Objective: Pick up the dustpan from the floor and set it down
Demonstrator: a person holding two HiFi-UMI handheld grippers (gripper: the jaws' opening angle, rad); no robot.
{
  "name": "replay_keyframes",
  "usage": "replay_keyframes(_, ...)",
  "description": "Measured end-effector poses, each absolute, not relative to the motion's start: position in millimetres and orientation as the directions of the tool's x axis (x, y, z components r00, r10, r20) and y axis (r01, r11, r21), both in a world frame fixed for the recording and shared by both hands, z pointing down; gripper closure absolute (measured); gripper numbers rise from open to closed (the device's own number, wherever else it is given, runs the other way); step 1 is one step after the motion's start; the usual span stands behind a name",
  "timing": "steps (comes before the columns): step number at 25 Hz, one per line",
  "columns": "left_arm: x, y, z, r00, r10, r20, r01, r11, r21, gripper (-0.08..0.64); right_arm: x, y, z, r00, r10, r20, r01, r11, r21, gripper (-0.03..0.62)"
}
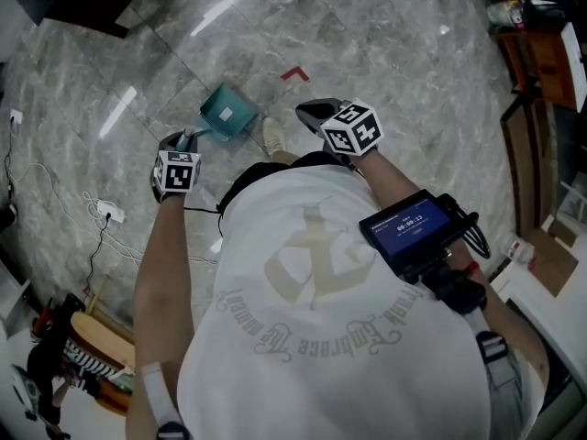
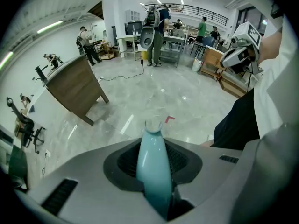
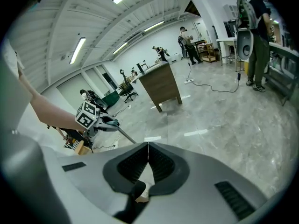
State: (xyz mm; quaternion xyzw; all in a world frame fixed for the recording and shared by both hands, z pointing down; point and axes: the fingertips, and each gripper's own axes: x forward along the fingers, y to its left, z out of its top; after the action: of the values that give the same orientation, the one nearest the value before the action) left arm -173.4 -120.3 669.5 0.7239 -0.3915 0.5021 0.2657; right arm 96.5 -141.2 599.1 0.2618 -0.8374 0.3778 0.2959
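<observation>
Left gripper (image 2: 153,141) is clamped on the dustpan (image 1: 227,111) handle, so the pan sits low out front, just past the shoe (image 1: 273,136) (can't tell if it touches the floor (image 1: 385,44)). Right gripper (image 3: 148,148) is closed on nothing, just keeping clear

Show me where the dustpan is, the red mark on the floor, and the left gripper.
dustpan (image 1: 227,110): head view, on its teal pan.
red mark (image 1: 294,74): head view, on the tape's corner.
left gripper (image 2: 153,141): left gripper view, between its jaw tips, shut on the dustpan's handle.
</observation>
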Motion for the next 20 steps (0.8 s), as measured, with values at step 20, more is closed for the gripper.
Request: replay_keyframes(20,-189.8,-143.4,728.2,0.112,-0.175,0.978,-0.779,-0.626,-0.023,0.456,142.6,-127.3,619.2,-0.620,-0.269,0.737,-0.754,0.463,-0.466,0.575)
